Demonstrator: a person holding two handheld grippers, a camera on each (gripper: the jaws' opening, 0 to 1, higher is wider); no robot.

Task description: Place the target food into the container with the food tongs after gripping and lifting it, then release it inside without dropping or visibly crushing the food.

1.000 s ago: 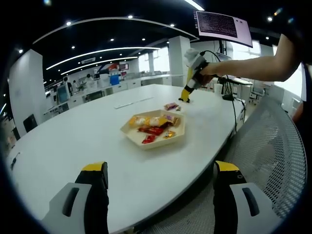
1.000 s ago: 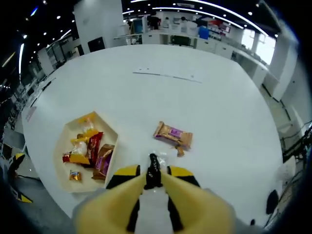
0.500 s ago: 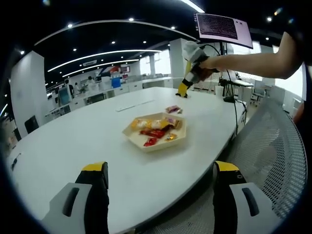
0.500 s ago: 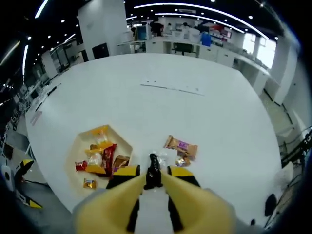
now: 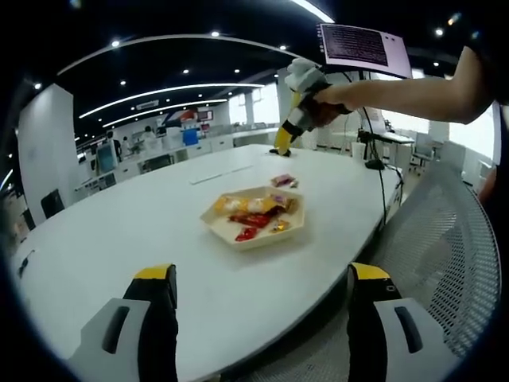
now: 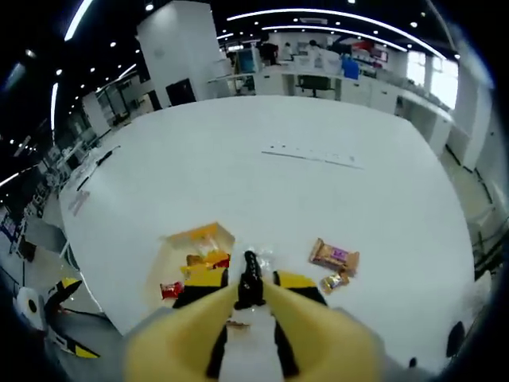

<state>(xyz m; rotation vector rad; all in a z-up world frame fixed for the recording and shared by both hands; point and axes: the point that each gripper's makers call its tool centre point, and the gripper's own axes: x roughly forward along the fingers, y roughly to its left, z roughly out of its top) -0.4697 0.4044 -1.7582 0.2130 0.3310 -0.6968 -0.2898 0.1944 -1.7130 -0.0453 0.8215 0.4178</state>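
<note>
A cream hexagonal tray [image 5: 256,240] with several wrapped snacks stands on the white table [image 5: 119,231]. My left gripper [image 5: 262,273] hangs open over the near table edge with nothing between its jaws. A person's hand holds my right gripper [image 5: 284,146] high above the table, beyond the tray. In the right gripper view, the right gripper [image 6: 250,288] is shut on a small clear-wrapped candy [image 6: 257,256], above the tray [image 6: 171,239], which the jaws partly hide. A brown and purple snack bar [image 6: 334,256] and a small gold candy [image 6: 332,280] lie on the table beside the tray.
The snack bar [image 5: 284,181] lies just behind the tray. A mesh chair back [image 5: 445,247] stands close at the right. A black cable [image 5: 383,179] runs over the table's right edge. Desks and monitors fill the room beyond.
My right gripper has lifted from the table beside the snack bar and moved up and toward the tray, with the candy still in it. My left gripper has not moved.
</note>
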